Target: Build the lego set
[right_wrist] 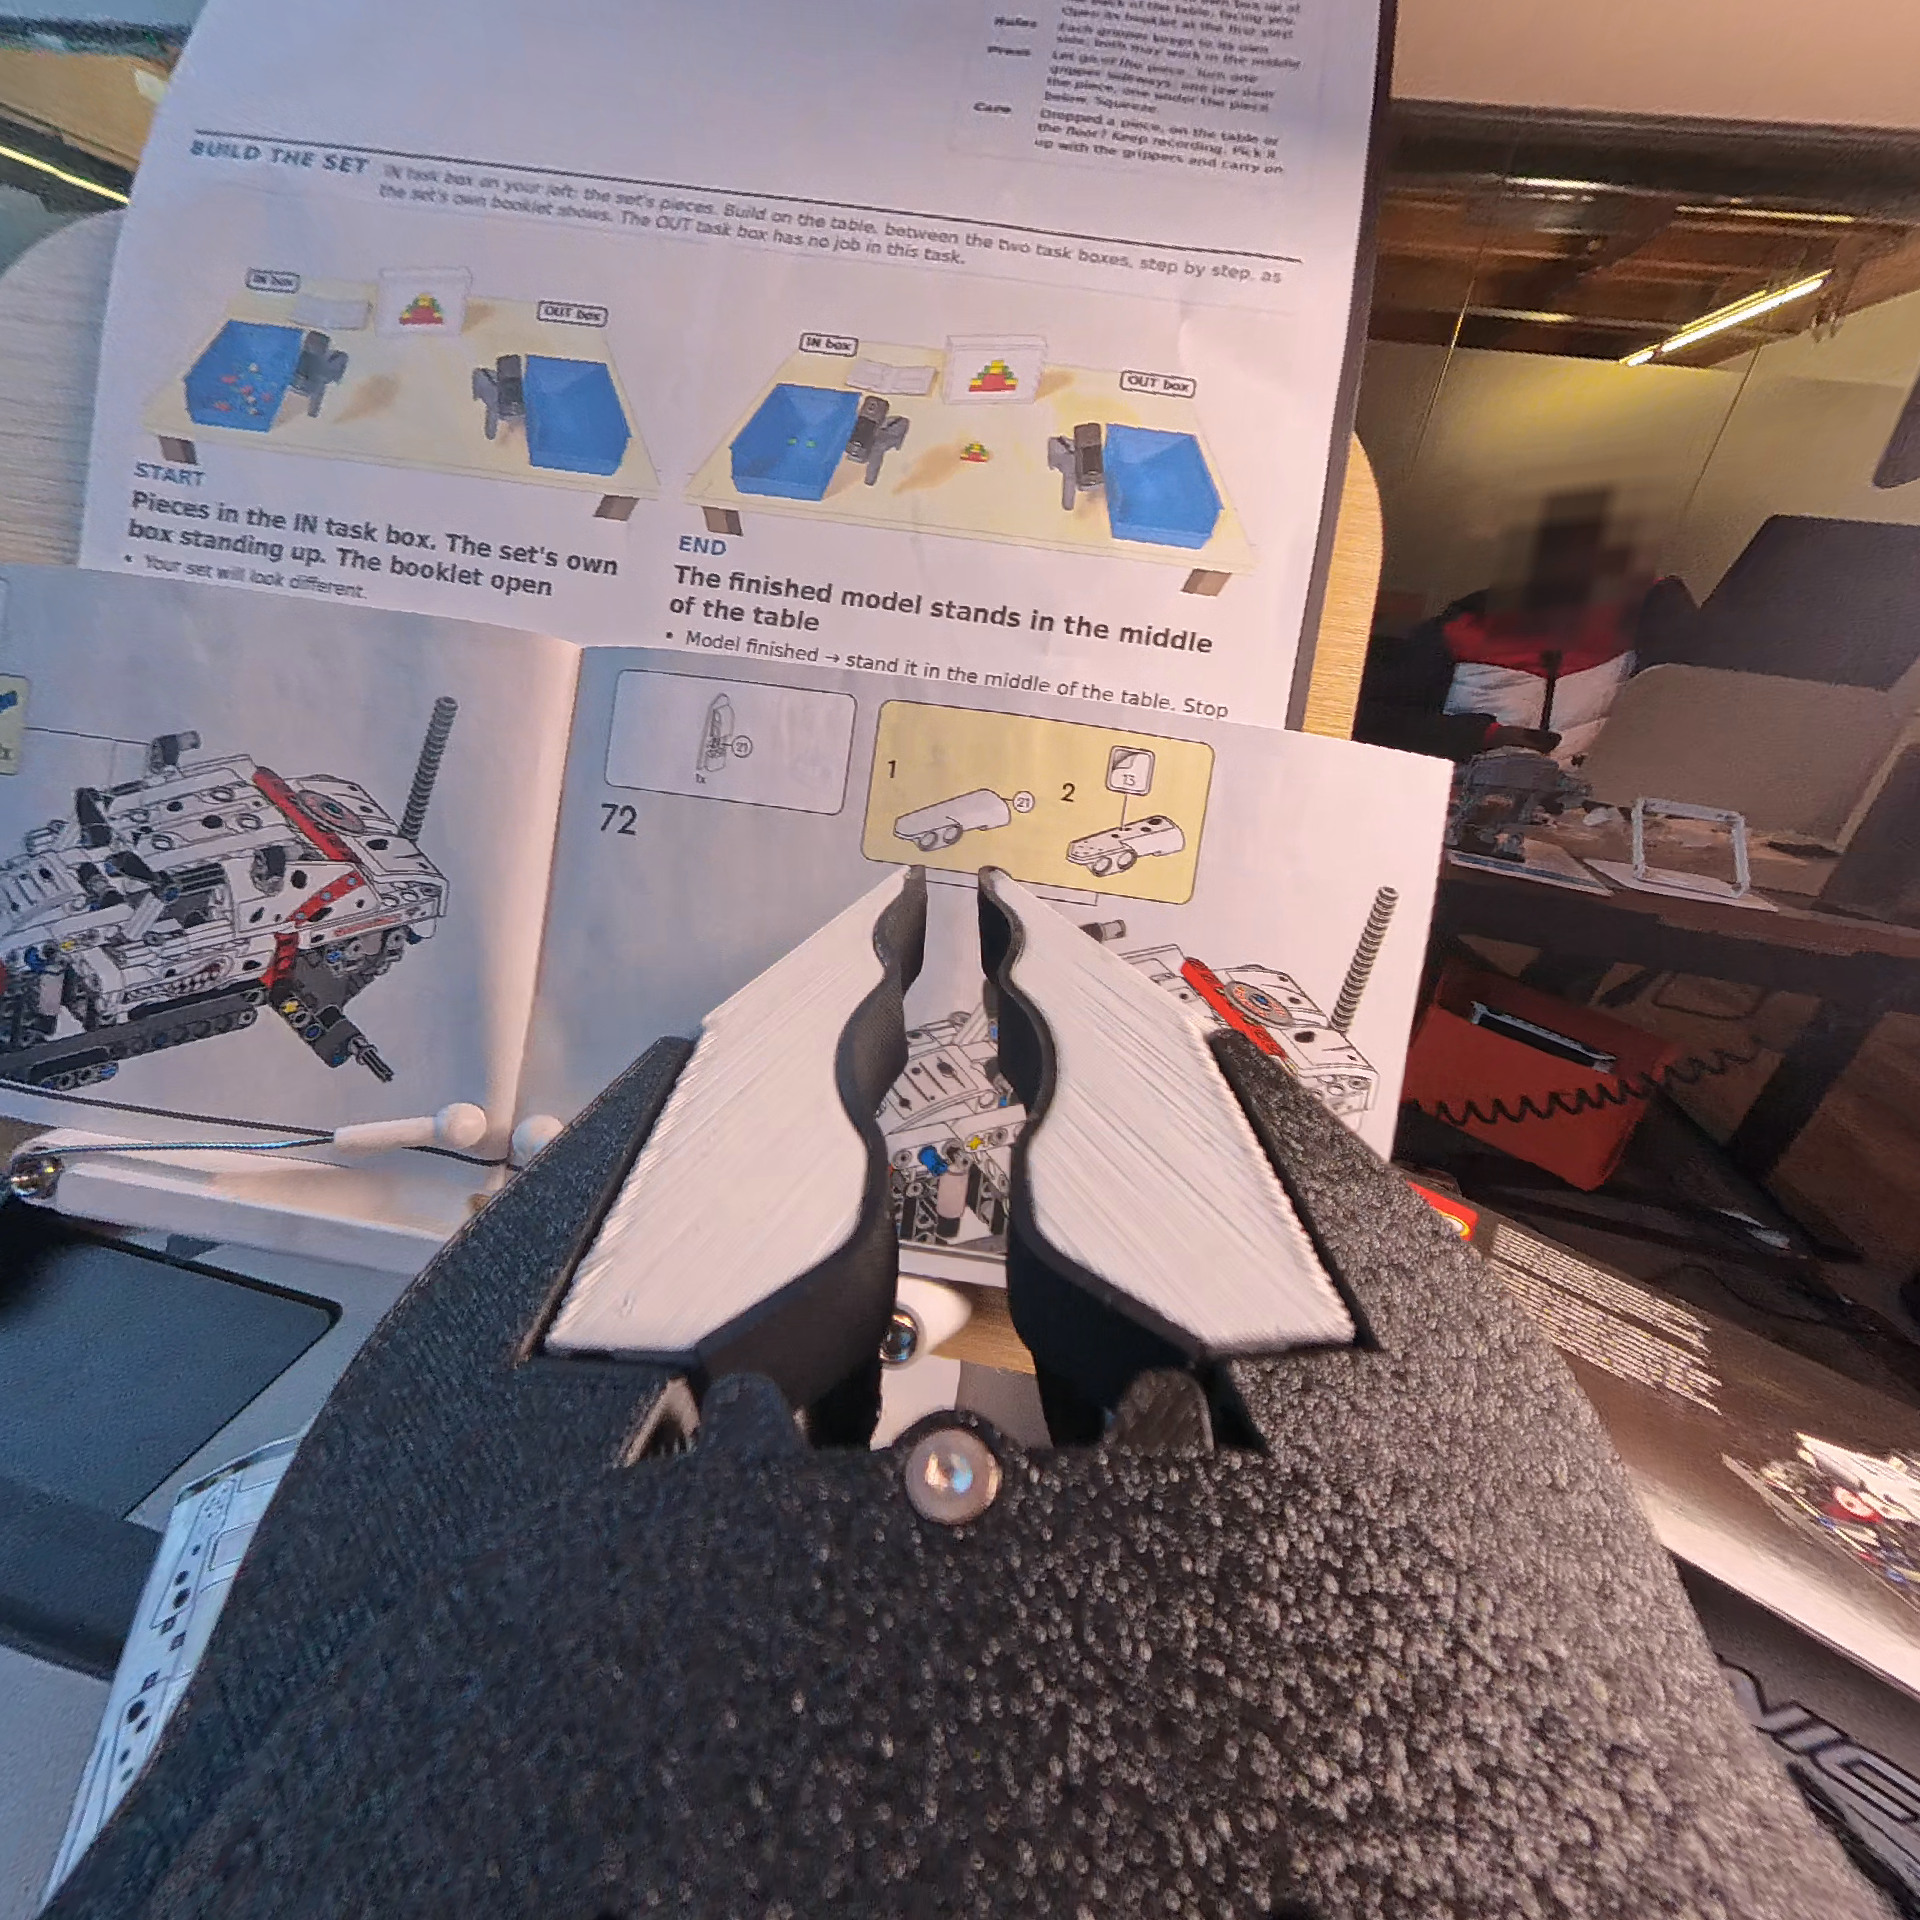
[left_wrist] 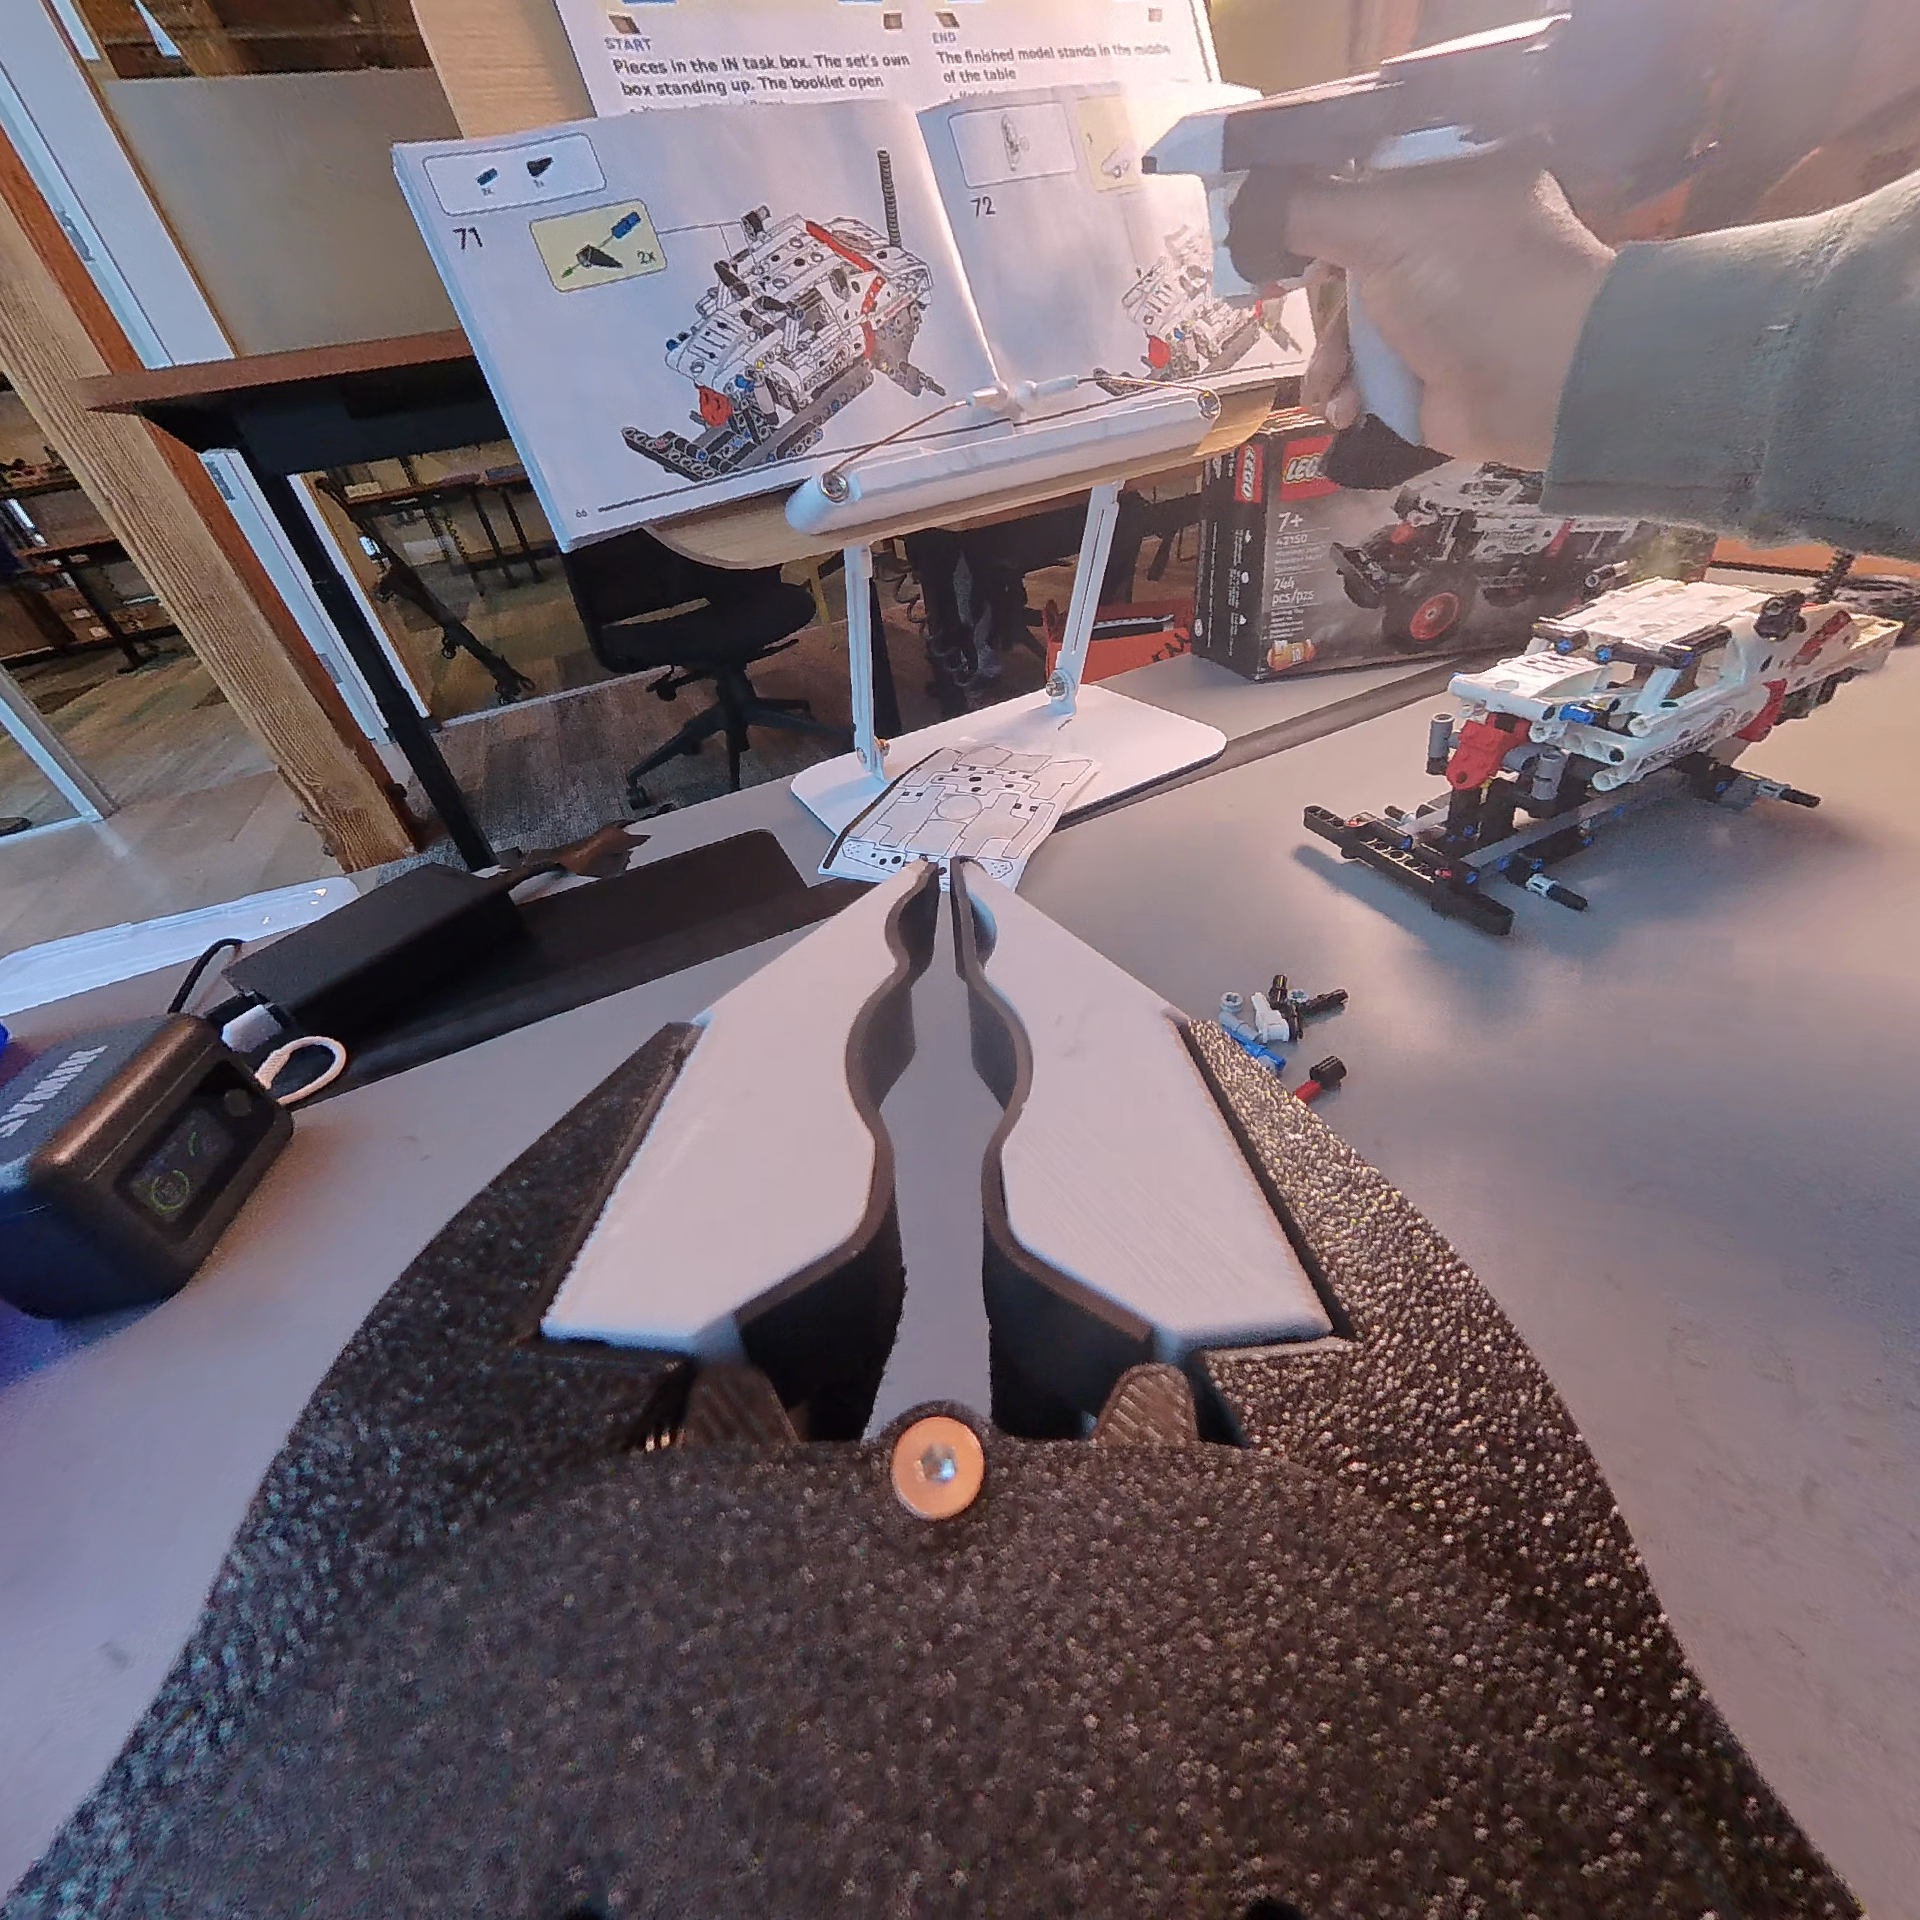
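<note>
On the left I am resting my left gripper low over the table, fingers nearly pressed together and empty, pointing at the sticker sheet just beyond the tips. To its right I am seeing loose pins lying close by, then the half-built truck, long axis running left-right. Farthest right, I am raising my right gripper, slightly spread and empty, toward the booklet; I judge the left nearer the parts.
</note>
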